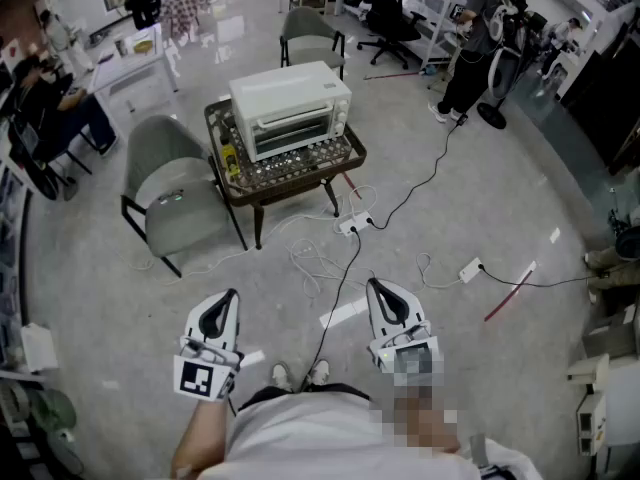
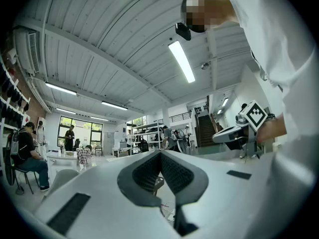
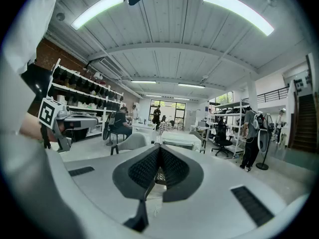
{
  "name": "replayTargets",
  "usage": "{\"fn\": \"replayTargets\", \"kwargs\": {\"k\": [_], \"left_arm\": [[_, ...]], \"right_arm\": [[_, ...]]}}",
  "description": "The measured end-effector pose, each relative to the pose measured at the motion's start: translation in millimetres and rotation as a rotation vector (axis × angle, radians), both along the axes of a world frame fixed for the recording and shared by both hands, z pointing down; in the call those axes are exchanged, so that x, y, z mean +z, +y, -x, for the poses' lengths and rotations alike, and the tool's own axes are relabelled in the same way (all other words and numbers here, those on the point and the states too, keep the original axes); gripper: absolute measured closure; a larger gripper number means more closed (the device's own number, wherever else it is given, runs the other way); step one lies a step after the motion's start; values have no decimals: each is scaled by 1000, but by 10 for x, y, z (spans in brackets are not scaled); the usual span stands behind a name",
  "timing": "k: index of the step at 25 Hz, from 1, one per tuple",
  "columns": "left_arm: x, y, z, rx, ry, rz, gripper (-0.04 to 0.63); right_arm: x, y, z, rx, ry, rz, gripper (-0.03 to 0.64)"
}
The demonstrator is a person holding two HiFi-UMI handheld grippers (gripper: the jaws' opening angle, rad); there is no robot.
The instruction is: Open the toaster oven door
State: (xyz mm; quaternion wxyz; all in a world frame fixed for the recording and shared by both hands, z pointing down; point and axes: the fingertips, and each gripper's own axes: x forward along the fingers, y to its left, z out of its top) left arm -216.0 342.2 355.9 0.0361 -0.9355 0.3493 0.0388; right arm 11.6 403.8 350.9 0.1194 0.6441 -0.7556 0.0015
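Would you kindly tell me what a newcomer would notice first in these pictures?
The white toaster oven, door closed, stands on the low dark table mid-room, a grey chair beside it. Nearer, the left gripper and right gripper, both white, shut and empty, point toward it over loose cables.

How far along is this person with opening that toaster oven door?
Nothing looks done: the toaster oven sits on the small table, door shut. In hand: nothing; the left gripper and right gripper are both shut and empty, well short of the table. Left: step closer, take hold of the door and pull it open.
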Motion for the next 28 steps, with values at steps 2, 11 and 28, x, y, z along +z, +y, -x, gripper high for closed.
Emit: {"fn": "replayTargets", "kwargs": {"k": [2, 11, 28], "left_arm": [[12, 10, 18, 1, -4, 8, 580], [-25, 36, -84, 5, -7, 13, 580], [661, -432, -680, -3, -25, 134, 580]], "right_arm": [[-34, 11, 27, -1, -2, -5, 595], [-81, 52, -26, -28, -19, -20, 595], [573, -469, -569, -70, -75, 88, 595]]}}
